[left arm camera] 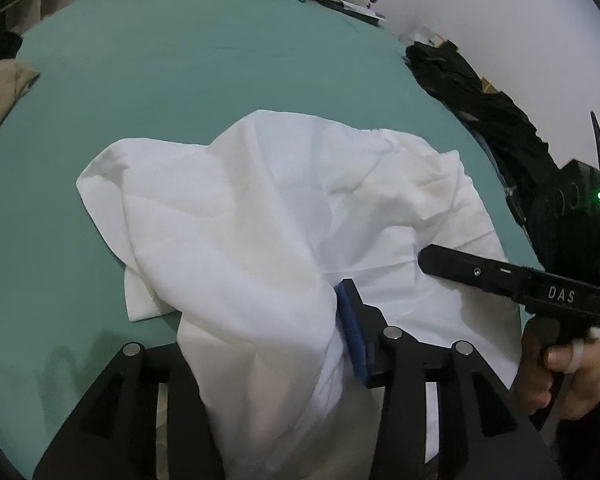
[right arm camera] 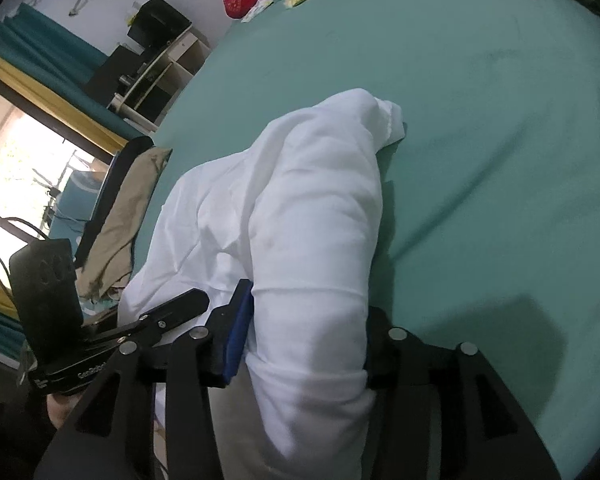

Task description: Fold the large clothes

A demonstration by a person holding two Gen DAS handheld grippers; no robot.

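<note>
In my left wrist view the white cloth [left arm camera: 268, 216] lies bunched and creased at mid-frame on the green bed [left arm camera: 180, 72], and a thick gather of it runs down between the jaws of my left gripper [left arm camera: 260, 344], which look clamped on it. In the right wrist view my right gripper [right arm camera: 304, 344] is likewise clamped on a fat roll of cloth at lower centre. I judge the folding barely begun: no flat, squared fold shows yet, so spreading and folding remain.
</note>
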